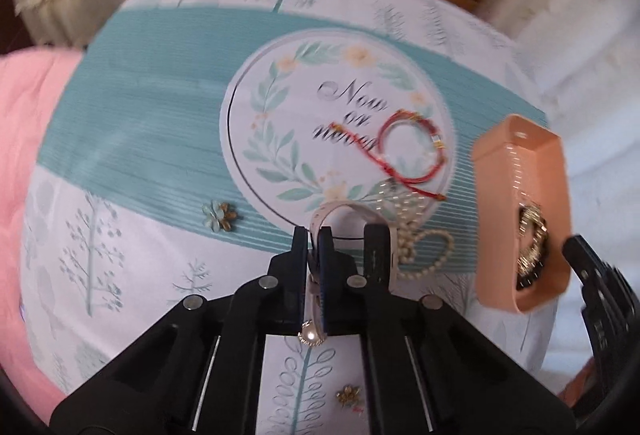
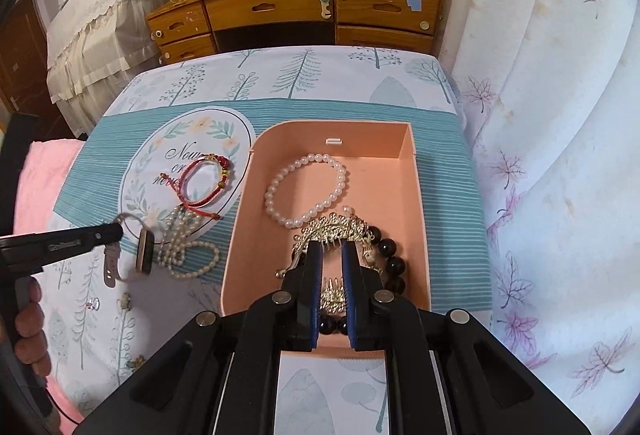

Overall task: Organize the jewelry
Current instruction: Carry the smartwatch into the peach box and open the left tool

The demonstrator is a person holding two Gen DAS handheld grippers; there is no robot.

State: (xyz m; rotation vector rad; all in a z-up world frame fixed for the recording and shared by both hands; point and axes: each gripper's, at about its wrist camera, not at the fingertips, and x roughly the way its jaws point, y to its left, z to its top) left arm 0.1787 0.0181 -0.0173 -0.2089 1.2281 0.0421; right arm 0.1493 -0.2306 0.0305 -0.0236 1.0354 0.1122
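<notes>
My left gripper is shut on the pale strap of a watch, lifted off the printed bedsheet; its dark body hangs beside the fingers. The peach box holds a pearl bracelet, a gold hair comb and a dark bead bracelet. My right gripper hovers shut over the comb, which shows through the narrow gap; no grip on it is visible. A red cord bracelet and a pearl necklace lie left of the box.
A flower brooch and a small gold charm lie on the sheet nearer to me. A pink blanket borders the left, a curtain the right, a wooden desk stands beyond. A person's hand holds the left gripper's handle.
</notes>
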